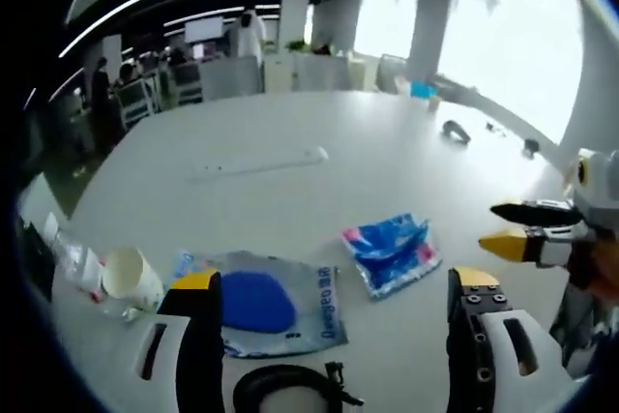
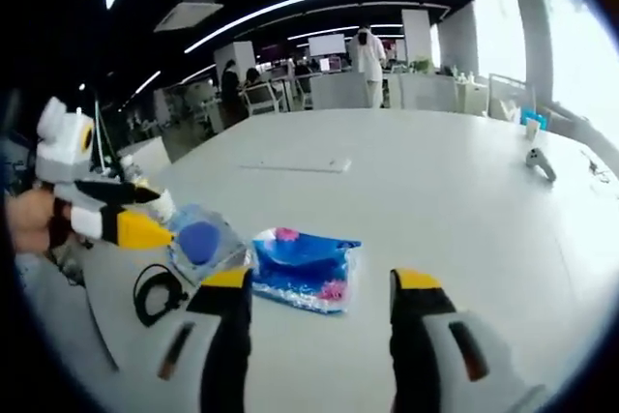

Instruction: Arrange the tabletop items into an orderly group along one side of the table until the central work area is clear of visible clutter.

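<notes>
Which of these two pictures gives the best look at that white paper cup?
The left gripper view: the paper cup lies on its side, open mouth in sight, near the table's edge. In the right gripper view, the left claw mostly hides it.

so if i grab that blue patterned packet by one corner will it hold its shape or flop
Probably flops: the blue patterned packet looks like crinkled soft film, lying flat on the table. It also seems light and may slide when pushed, since the tabletop looks smooth.

both grippers (image 1: 338, 311) (image 2: 321, 302) wide apart, empty
</notes>
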`<action>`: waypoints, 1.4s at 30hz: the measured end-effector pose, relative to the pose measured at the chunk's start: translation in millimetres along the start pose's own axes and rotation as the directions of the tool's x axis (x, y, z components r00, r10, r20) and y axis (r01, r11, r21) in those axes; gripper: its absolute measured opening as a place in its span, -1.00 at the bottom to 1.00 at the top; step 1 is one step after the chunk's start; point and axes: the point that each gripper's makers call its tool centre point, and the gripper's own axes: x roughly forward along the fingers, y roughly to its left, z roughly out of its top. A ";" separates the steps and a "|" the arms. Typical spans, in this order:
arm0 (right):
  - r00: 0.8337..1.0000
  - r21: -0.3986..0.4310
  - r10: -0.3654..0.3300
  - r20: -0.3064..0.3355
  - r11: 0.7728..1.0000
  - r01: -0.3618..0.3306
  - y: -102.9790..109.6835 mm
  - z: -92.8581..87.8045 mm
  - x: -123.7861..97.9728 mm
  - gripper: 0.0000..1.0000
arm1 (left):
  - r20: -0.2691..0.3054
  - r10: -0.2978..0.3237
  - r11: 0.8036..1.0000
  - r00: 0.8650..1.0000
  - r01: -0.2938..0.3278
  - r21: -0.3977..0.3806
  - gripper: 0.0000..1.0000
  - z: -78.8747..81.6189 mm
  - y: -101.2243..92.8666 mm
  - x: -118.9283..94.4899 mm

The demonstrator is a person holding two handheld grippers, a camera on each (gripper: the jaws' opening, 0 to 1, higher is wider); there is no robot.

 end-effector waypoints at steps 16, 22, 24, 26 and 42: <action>0.991 -0.027 0.109 -0.077 0.993 -0.111 58.8 -25.7 20.8 0.08 | -0.040 0.077 0.993 0.996 -0.081 -0.084 0.85 -48.6 49.9 -29.9; 0.981 -0.071 0.159 -0.109 0.983 -0.167 85.6 -26.3 34.4 0.05 | -0.049 0.105 0.984 0.993 -0.111 -0.139 0.85 -67.3 72.5 -45.6; 0.980 -0.076 0.165 -0.109 0.982 -0.174 91.1 -24.0 37.5 0.04 | -0.055 0.120 0.981 0.991 -0.127 -0.148 0.84 -71.2 80.7 -50.1; 0.978 -0.082 0.177 -0.107 0.979 -0.186 99.5 -20.6 39.8 0.04 | -0.057 0.129 0.977 0.990 -0.137 -0.163 0.83 -73.8 89.2 -54.0; 0.959 -0.094 0.219 -0.178 0.967 -0.238 130.1 -43.4 42.4 -0.02 | -0.082 0.130 0.970 0.988 -0.144 -0.198 0.79 -98.9 96.8 -52.1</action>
